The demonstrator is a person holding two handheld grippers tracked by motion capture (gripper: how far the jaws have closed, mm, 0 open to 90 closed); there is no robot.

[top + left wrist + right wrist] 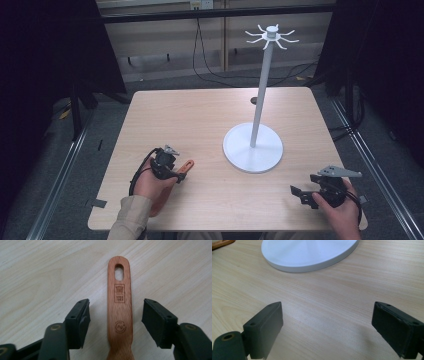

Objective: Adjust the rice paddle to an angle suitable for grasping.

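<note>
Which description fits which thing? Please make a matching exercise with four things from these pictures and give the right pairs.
Things:
1. wooden handle
2. white stand
3. left gripper
4. right gripper

Descriptions:
A. open over bare table, with nothing between its jaws
B. lies flat on the table, with a slot near its end
C. round base and tall pole with hooks on top
D. open, with one jaw on each side of the handle and a gap on both sides

Pairs: 1-B, 2-C, 3-D, 4-A
</note>
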